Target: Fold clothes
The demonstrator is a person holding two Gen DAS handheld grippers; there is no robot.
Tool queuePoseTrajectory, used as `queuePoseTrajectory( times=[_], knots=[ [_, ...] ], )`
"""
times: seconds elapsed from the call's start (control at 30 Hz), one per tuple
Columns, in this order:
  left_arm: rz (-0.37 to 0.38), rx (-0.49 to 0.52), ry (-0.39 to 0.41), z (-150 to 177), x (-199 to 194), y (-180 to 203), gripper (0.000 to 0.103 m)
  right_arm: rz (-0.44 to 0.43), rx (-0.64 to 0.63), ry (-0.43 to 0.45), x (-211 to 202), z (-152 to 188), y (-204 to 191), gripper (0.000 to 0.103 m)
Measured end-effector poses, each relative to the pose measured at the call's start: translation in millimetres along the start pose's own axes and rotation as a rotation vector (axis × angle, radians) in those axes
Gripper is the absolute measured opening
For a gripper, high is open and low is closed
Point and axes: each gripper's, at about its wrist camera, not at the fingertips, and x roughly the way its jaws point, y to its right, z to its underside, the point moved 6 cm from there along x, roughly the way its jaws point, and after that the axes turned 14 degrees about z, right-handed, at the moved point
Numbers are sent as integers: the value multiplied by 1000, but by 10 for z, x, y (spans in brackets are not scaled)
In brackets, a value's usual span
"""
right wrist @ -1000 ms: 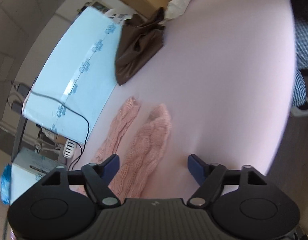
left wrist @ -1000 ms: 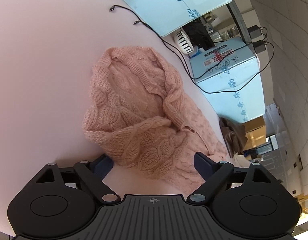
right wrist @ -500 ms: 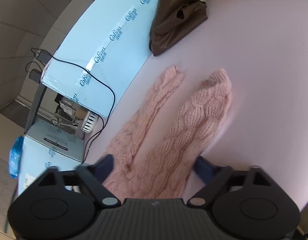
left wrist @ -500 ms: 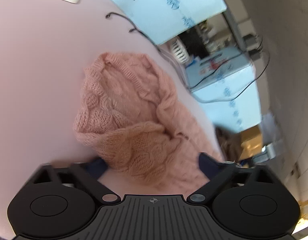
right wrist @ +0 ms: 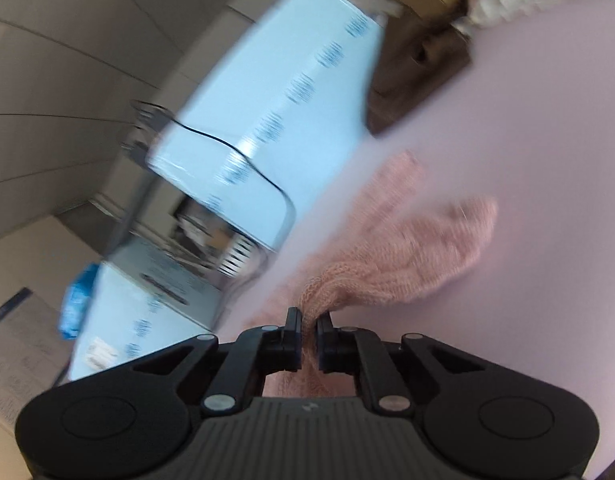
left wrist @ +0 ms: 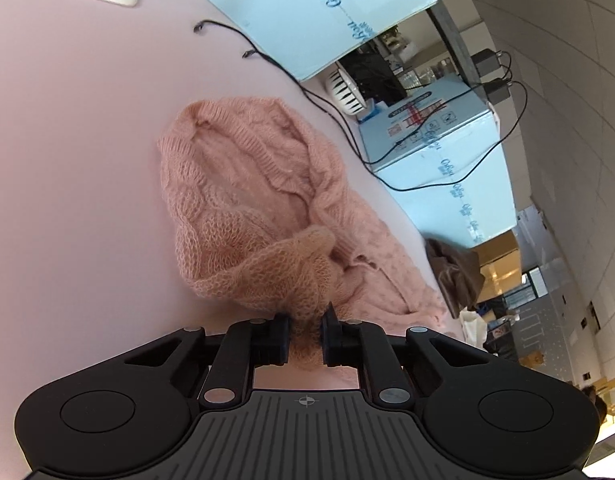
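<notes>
Knit bunched between the closed jaws of the left gripper (left wrist: 305,330): a thick fold of the pink cable sweater (left wrist: 251,200) is pinched there, with the collar end spread beyond it on the pink counter (left wrist: 67,160). The right gripper (right wrist: 308,330) is clamped on the knit too, near the two sleeves that trail away from it; that view is blurred. To do this step well, I would lift both grips evenly, keeping the cloth taut between them so the loose weave does not stretch or slip. Carry it clear of the black cable (left wrist: 339,120) beside the sweater, near the blue boxes (left wrist: 319,12) along the far edge.
</notes>
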Motion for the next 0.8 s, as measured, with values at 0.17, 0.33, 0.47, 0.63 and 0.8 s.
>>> queuePoseTrajectory(
  times=[0.17,0.33,0.47,0.63,0.8],
  knots=[
    [-50,-100,-89,-49,-193,44,13,3,-23,11,-335,-32,-64,7],
    [-23,-129,-89,-123,-356,215,14,7,41,-80,-423,-77,-69,8],
    [6,-257,-89,-338,-331,197,17,-1,140,-158,-114,-273,-58,8],
    [-26,-243,-63,-929,-13,165,17,63,192,-210,690,-590,-200,16],
    [-161,-271,-60,-1386,467,-170,33,284,77,-165,1307,-745,-271,66]
  ],
)
